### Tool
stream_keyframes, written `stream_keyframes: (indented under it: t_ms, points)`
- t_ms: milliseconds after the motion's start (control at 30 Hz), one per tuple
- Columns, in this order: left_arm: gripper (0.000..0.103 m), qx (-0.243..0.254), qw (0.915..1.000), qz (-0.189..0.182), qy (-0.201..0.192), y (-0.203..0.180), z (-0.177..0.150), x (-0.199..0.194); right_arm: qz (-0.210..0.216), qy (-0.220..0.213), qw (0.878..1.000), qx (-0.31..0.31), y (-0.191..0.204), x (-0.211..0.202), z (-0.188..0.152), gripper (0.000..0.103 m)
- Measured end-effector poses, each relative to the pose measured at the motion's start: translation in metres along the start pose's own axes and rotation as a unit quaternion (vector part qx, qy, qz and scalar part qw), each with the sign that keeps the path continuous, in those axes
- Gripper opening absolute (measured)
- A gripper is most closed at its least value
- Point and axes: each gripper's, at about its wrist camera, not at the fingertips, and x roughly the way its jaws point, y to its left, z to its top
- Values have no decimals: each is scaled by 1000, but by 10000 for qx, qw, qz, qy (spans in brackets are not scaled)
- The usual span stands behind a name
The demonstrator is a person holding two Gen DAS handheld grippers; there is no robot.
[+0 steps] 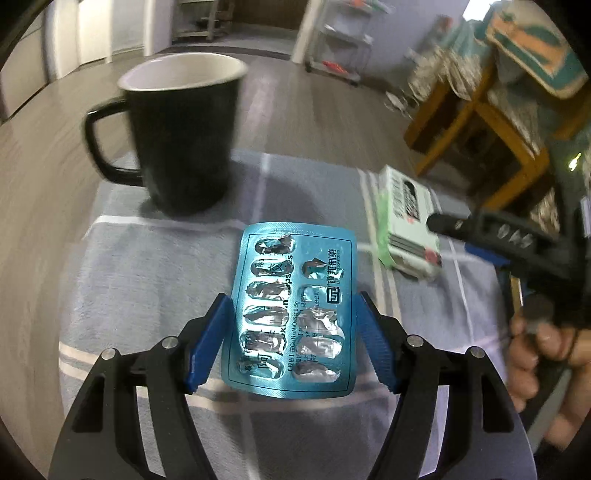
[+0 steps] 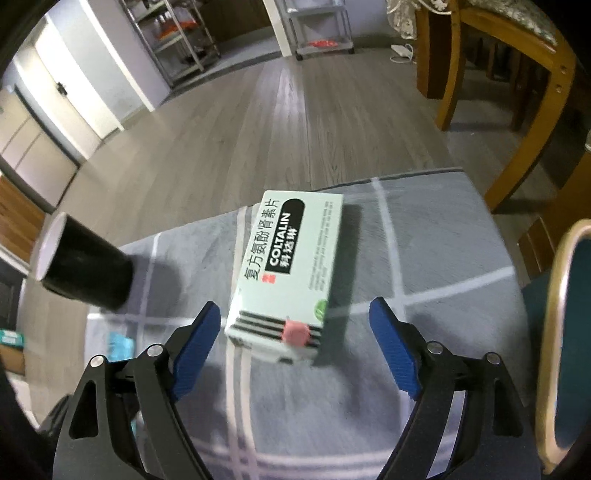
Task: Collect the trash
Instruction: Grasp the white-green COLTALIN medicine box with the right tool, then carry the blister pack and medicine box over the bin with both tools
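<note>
Gripping blister pack [image 1: 291, 314] — medicine box [image 2: 286, 266] near cloth edge [image 2: 388, 177].

Looks like a lived-in home, a dining or living room. Grey wood-plank floor [image 2: 258, 122], wooden dining chairs [image 2: 517, 92] with patterned cushions, wheeled metal shelf racks [image 2: 321, 26] along the far wall, pale cupboard doors [image 2: 33, 147]. Checked grey cloth [image 2: 424, 258] over the worktop, bearing a black mug [image 1: 181, 136] and a medicine box [image 2: 288, 266].
</note>
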Motion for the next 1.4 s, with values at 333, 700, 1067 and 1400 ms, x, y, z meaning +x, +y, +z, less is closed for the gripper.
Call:
stream_keyframes:
  t_ms: [333,700,1067,1400]
  points:
    - [68,-329,9993,-118,-90,12,6,1,-428,275,9982,-314,25,41,3,84]
    - [68,-162,9995,-229,-113,3,8,4,-450,36,9957,-809,20,21,-16,76]
    - [68,105,9994,-270,-204,-19,9,-1,-4,-106,9949,-1001,-11,-33,-52,73]
    - [68,674,9967,-378,-260,-62,3,-9,220,-458,9953,-823,-62,-97,-92,73]
